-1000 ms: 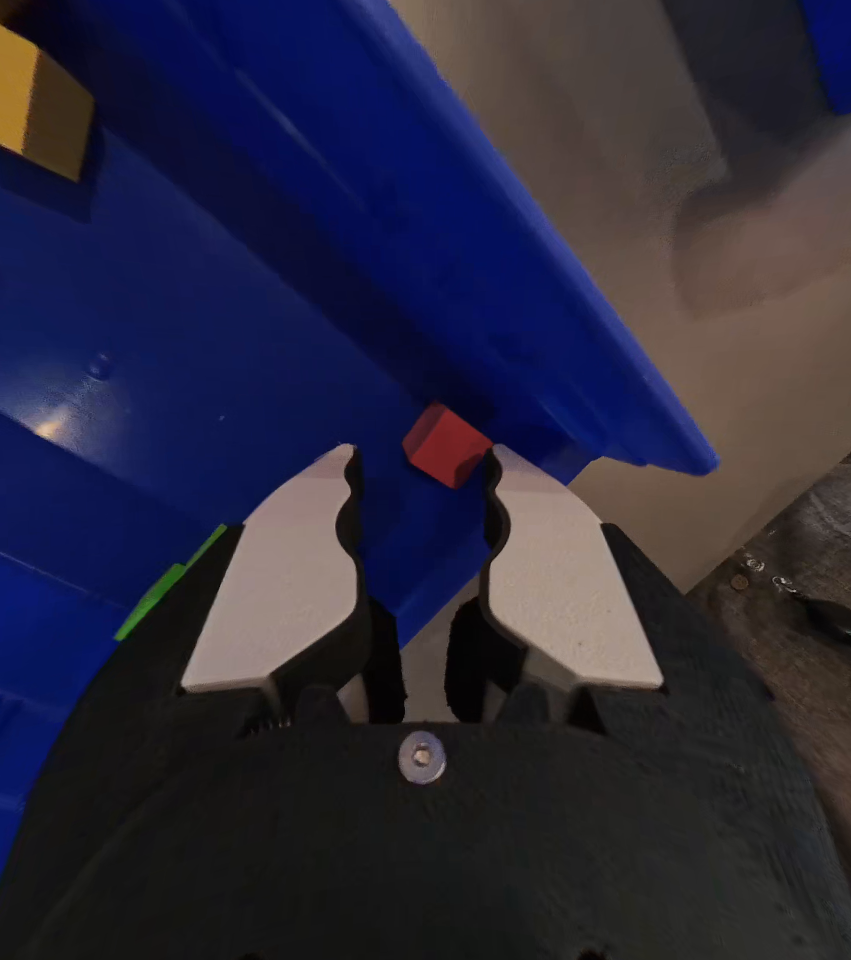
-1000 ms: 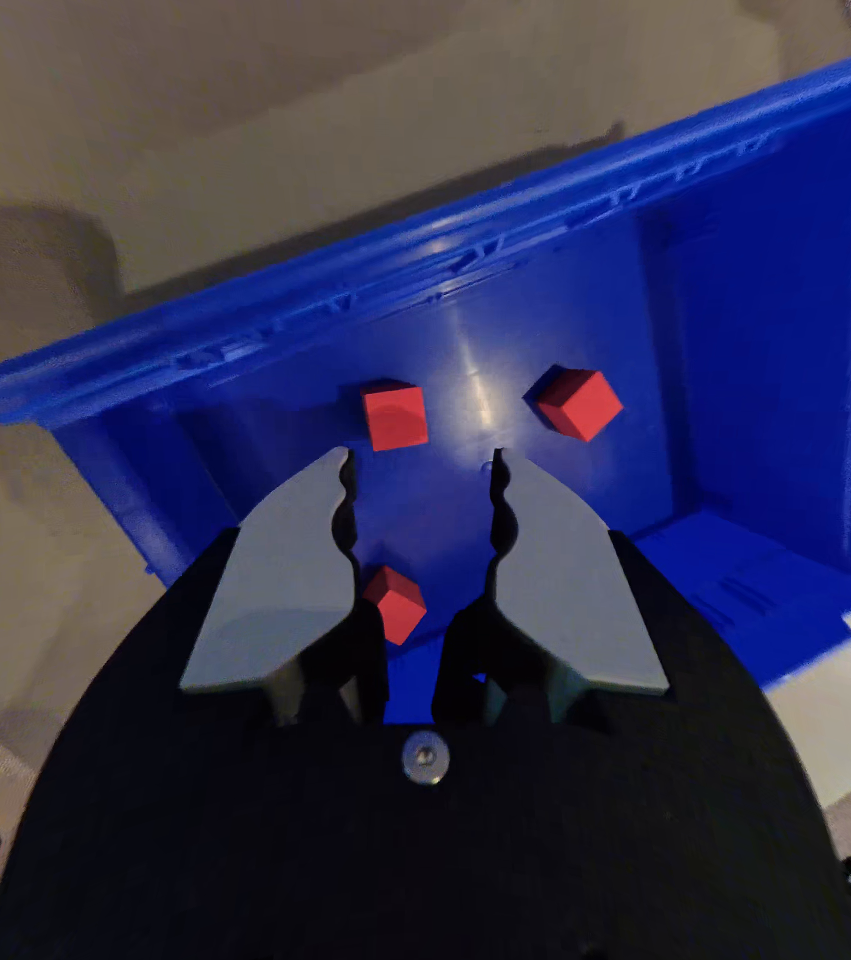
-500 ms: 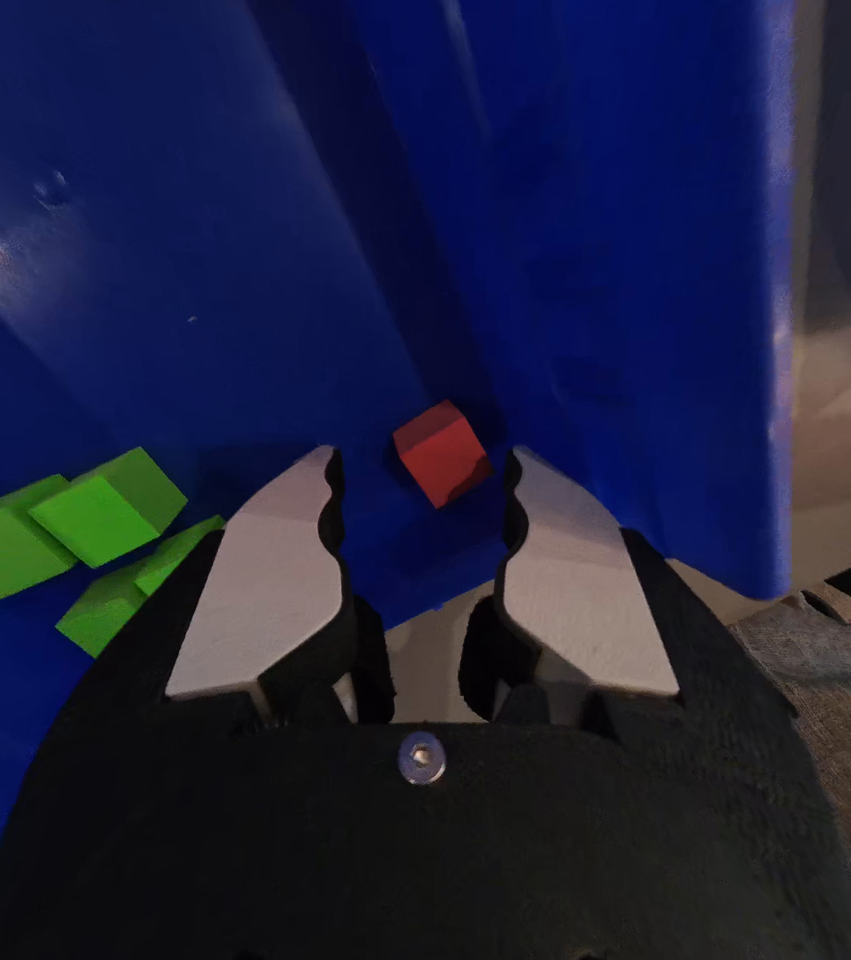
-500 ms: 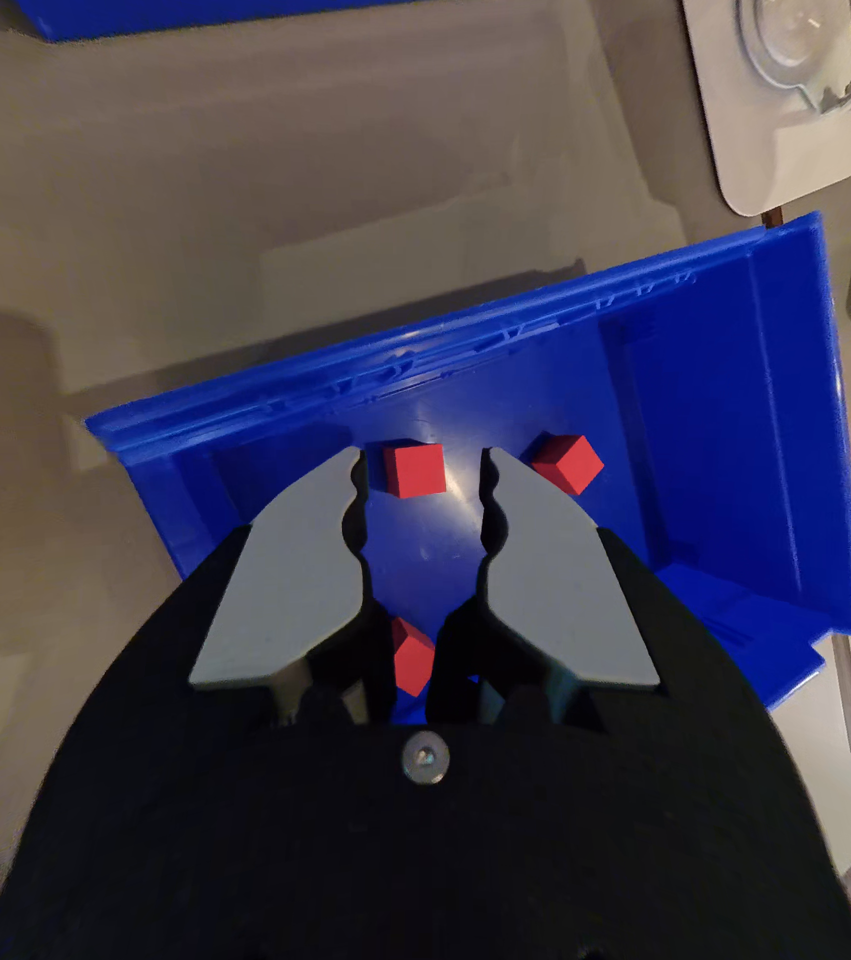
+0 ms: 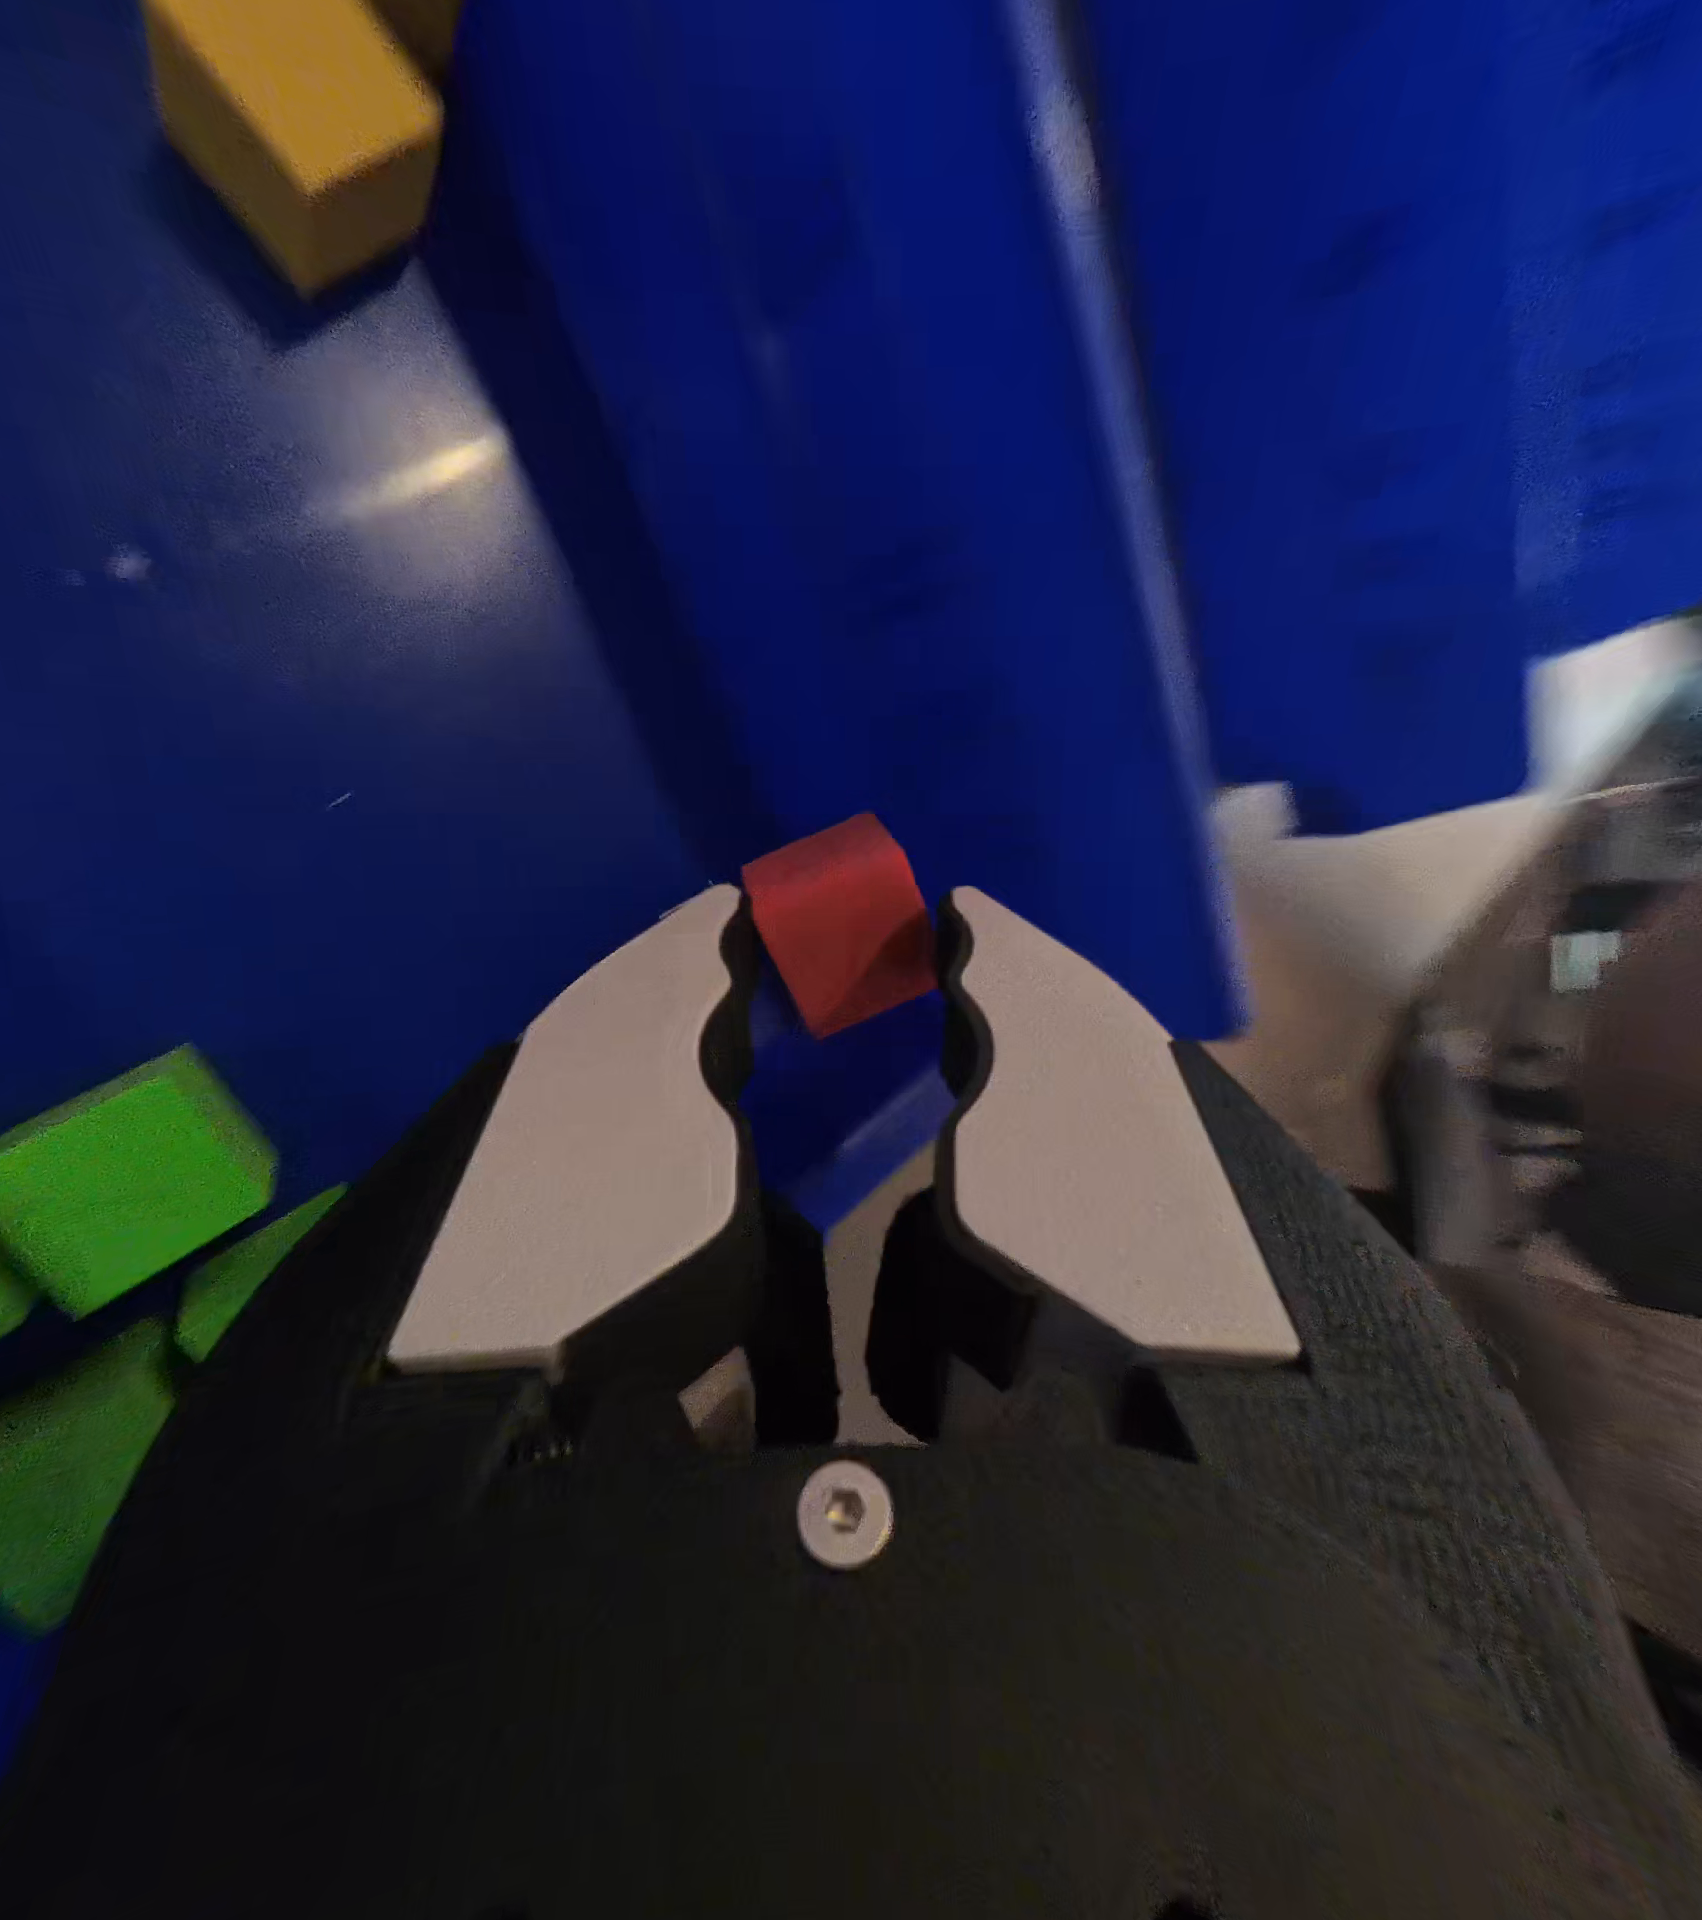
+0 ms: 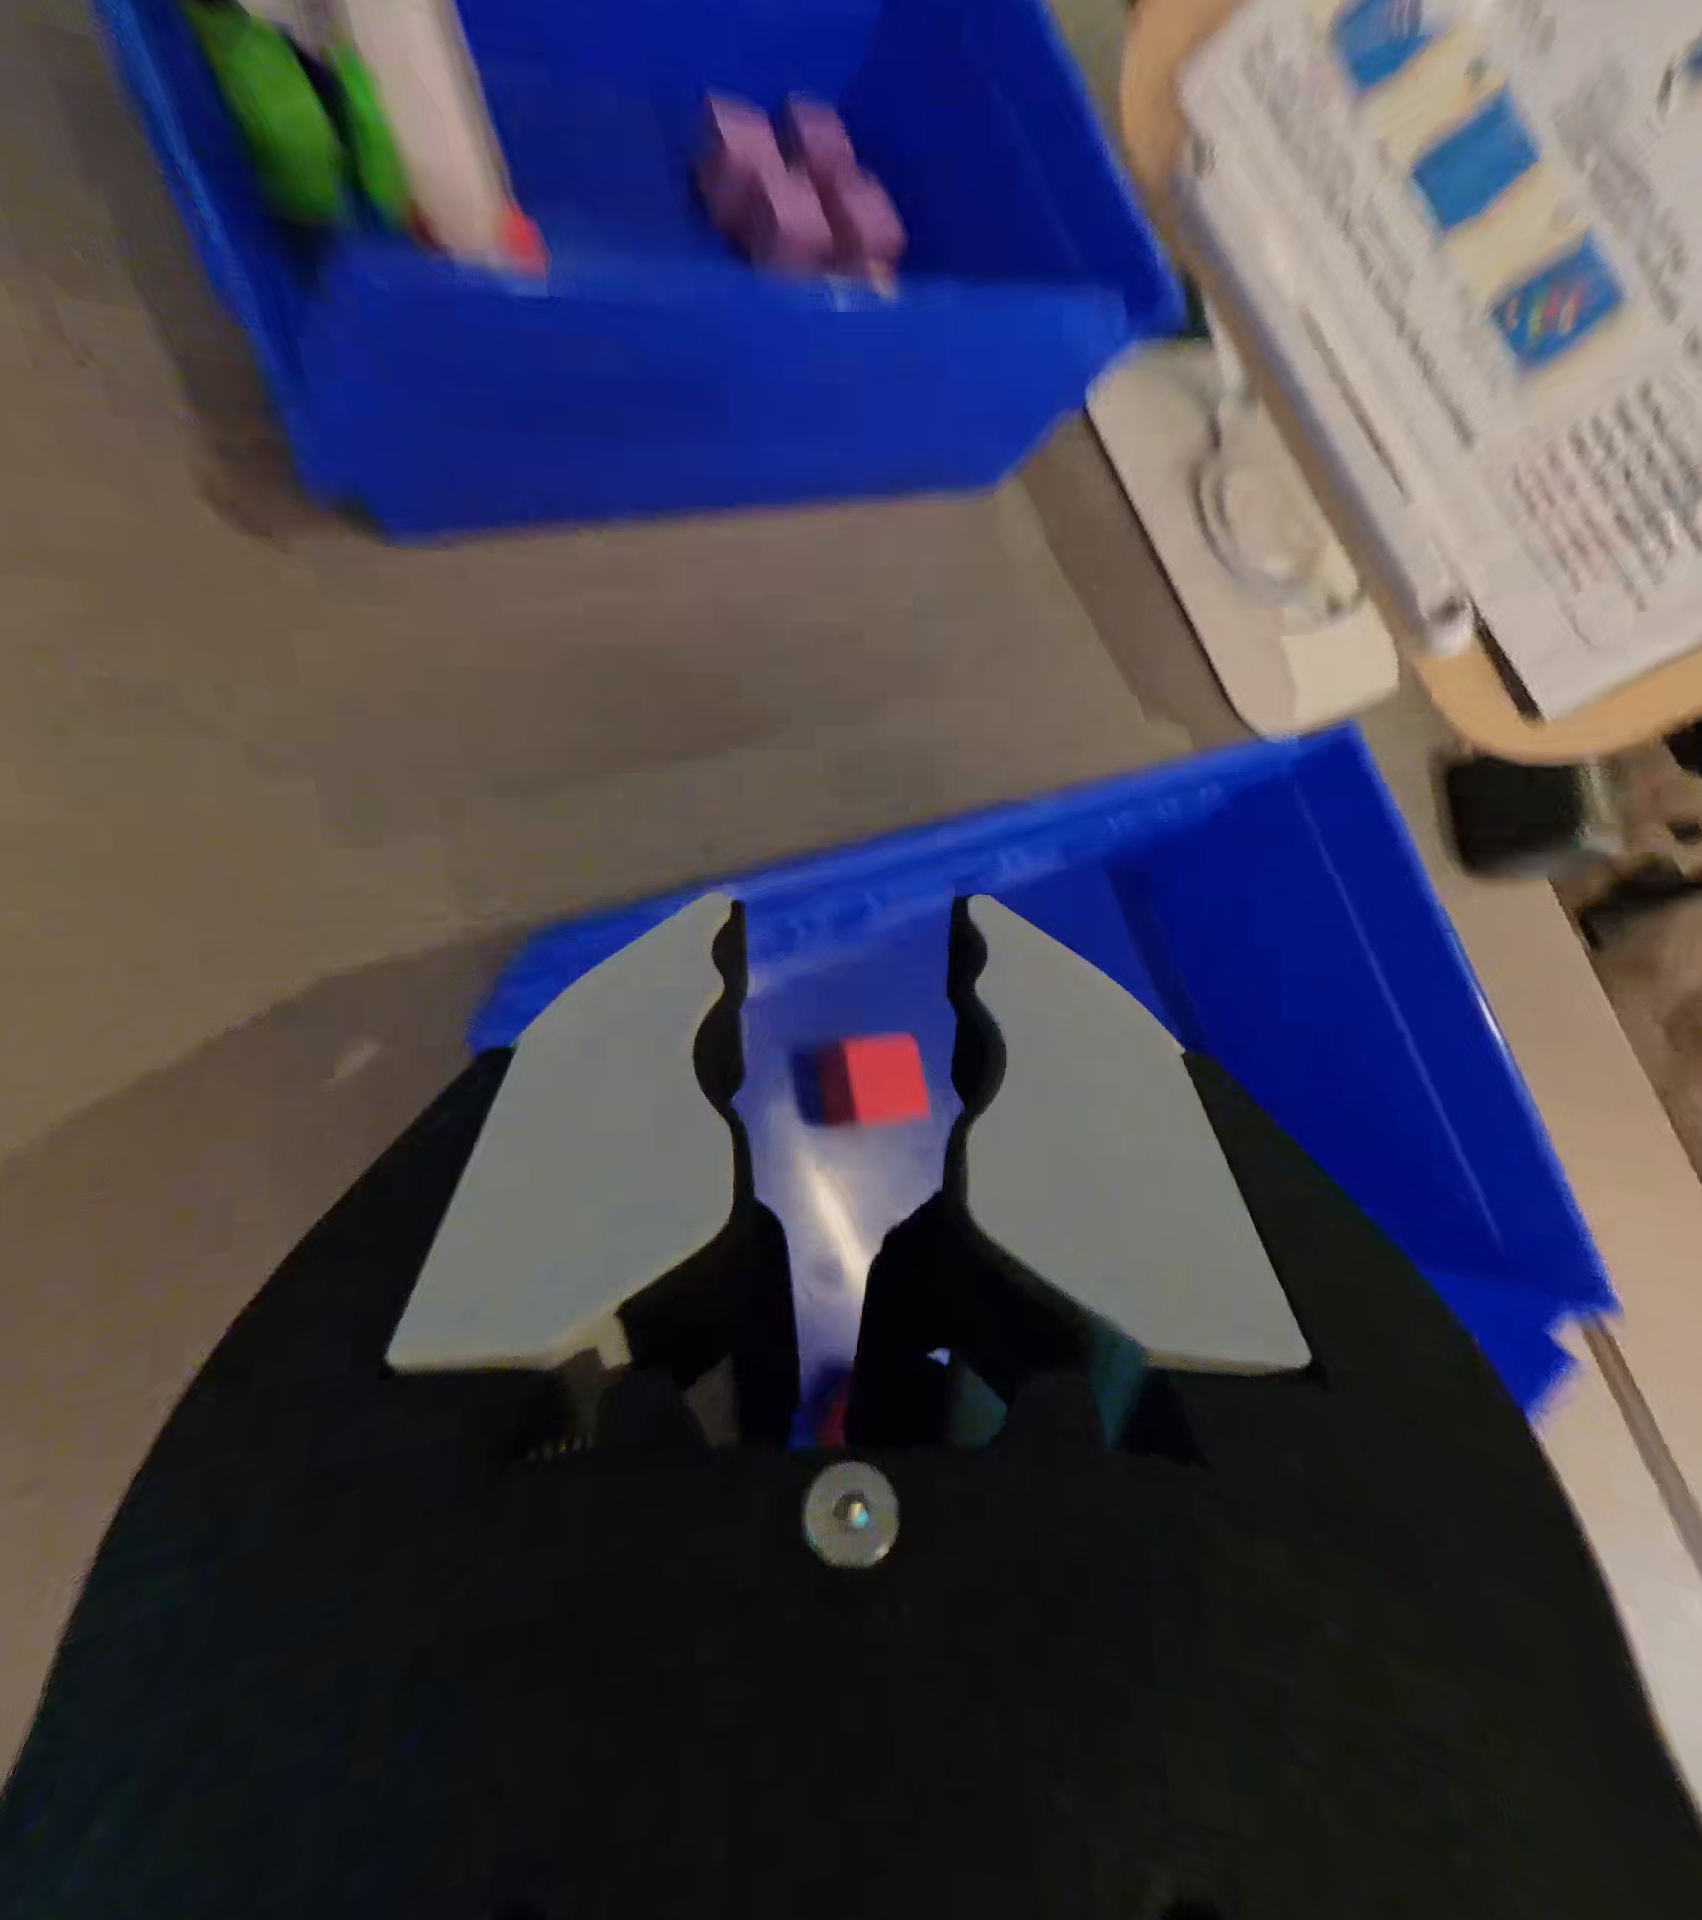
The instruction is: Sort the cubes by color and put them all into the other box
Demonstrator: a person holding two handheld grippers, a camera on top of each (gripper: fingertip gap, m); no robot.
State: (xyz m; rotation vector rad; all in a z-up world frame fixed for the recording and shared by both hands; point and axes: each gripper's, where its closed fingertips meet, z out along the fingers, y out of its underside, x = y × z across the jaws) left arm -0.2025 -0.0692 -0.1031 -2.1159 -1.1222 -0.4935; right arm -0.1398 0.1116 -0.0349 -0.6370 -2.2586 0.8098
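Broadly, the beige table top (image 6: 411, 727) carries everything in the right wrist view, and the near blue bin (image 6: 1346, 1039) on it serves as the landmark. Beyond that bin, across a strip of bare table, stands a second blue bin (image 6: 670, 416), blurred, with green pieces (image 6: 286, 135) toward its left side and purple blocks (image 6: 795, 187) toward its right. To the right of the near bin, past the table edge, a printed sheet (image 6: 1553, 312) lies on a light wooden board; its content is too smeared to read. Above the near bin hangs the right gripper (image 6: 845, 914), its jaws set a moderate gap apart and clasping nothing, and through that gap a red cube (image 6: 878, 1078) shows on the bin floor well below the fingertips. In the left wrist view the picture is filled by a blue bin interior (image 5: 203, 727), though I cannot tell for sure which bin it is. Against this bin's floor, a yellow block (image 5: 296, 125) lies at upper left and several green blocks (image 5: 99, 1195) cluster at lower left. The left gripper (image 5: 839, 909) is closed to a narrow gap on a small red cube (image 5: 842, 925), tilted, pinched at the very fingertips in front of the bin's wall.
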